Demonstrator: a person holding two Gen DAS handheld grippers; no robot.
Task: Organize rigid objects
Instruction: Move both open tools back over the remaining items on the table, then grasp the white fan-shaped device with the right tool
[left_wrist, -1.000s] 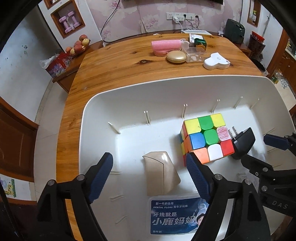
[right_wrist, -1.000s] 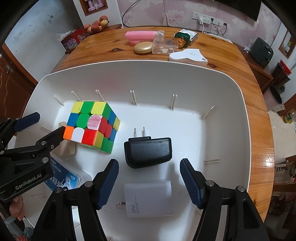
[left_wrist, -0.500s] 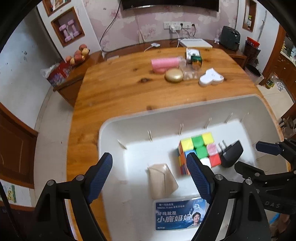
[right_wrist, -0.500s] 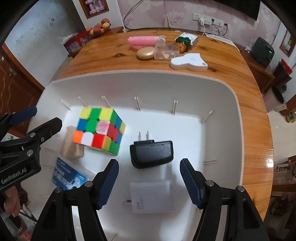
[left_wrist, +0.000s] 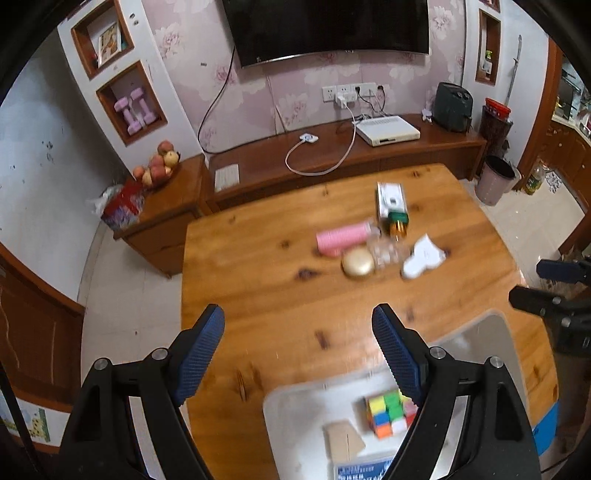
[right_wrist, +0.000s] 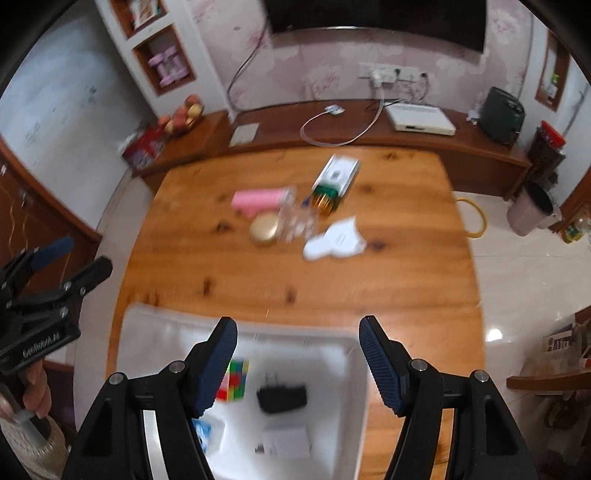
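A white bin (left_wrist: 295, 400) (right_wrist: 155, 332) sits at the near end of the wooden table (left_wrist: 258, 288). It holds a colourful cube (left_wrist: 388, 413) (right_wrist: 234, 380), a beige piece (left_wrist: 345, 441), a black plug adapter (right_wrist: 282, 398), a white charger (right_wrist: 284, 441) and a blue dental floss pack (left_wrist: 364, 470). My left gripper (left_wrist: 297, 350) is open and empty, high above the bin's far rim. My right gripper (right_wrist: 297, 356) is open and empty, high above the bin.
At the table's far middle lie a pink roll (left_wrist: 341, 238), a gold compact (left_wrist: 357, 263), a clear box (left_wrist: 386, 253), a white flat object (left_wrist: 423, 256) and a green-and-white box (left_wrist: 392, 208). A cabinet (left_wrist: 343, 151) with a white device stands behind.
Both grippers have risen and pulled back from the bin, still open and empty. The bin and its contents now look small and low in both views.
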